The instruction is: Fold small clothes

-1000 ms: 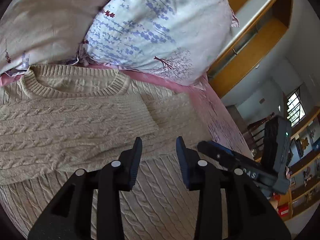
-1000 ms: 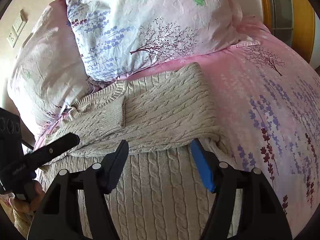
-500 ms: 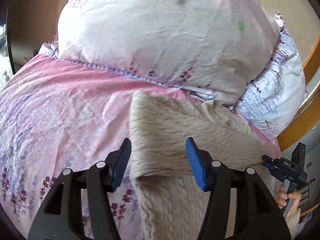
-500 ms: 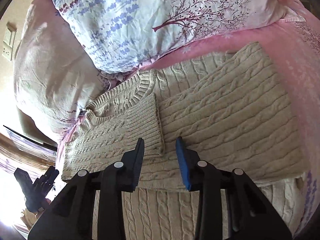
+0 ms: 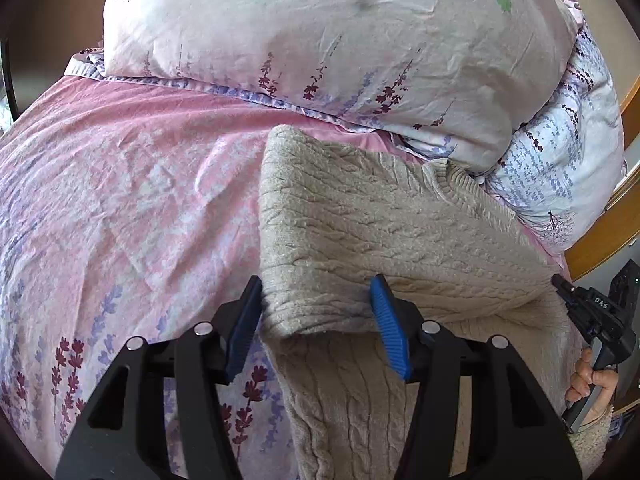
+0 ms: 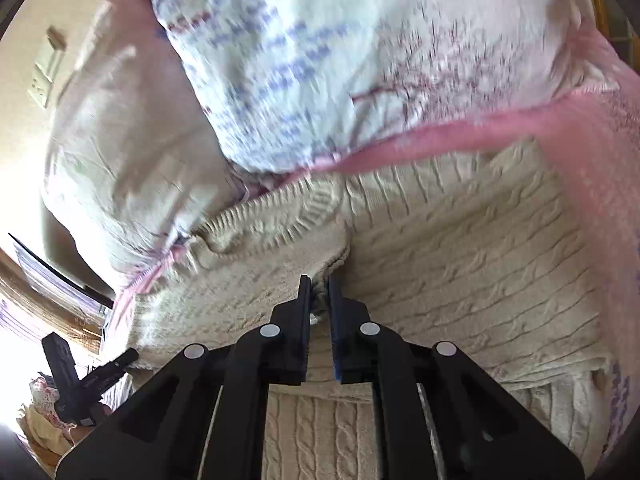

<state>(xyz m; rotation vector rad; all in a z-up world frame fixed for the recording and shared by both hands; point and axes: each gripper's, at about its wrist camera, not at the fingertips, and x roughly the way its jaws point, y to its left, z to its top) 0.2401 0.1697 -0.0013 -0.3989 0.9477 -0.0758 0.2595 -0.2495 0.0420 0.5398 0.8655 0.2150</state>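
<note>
1. One cream cable-knit sweater [image 5: 380, 232] lies on pink bed sheet [image 5: 132, 184], below pillows [image 5: 320, 40].
2. Left gripper [image 5: 316, 320] half-open, straddling folded sleeve corner.
3. Right gripper [image 6: 319, 304] pinched shut on sleeve cuff [image 6: 320, 268].

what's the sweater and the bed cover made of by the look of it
Sweater: thick cable knit, probably wool or acrylic, with raised braids, ribbed collar and a fuzzy matte surface. Bed cover: thin woven cloth, likely cotton, matte, with fine creases and a printed flower pattern.

One sweater [image 5: 384, 240], two pillows [image 5: 320, 40].
</note>
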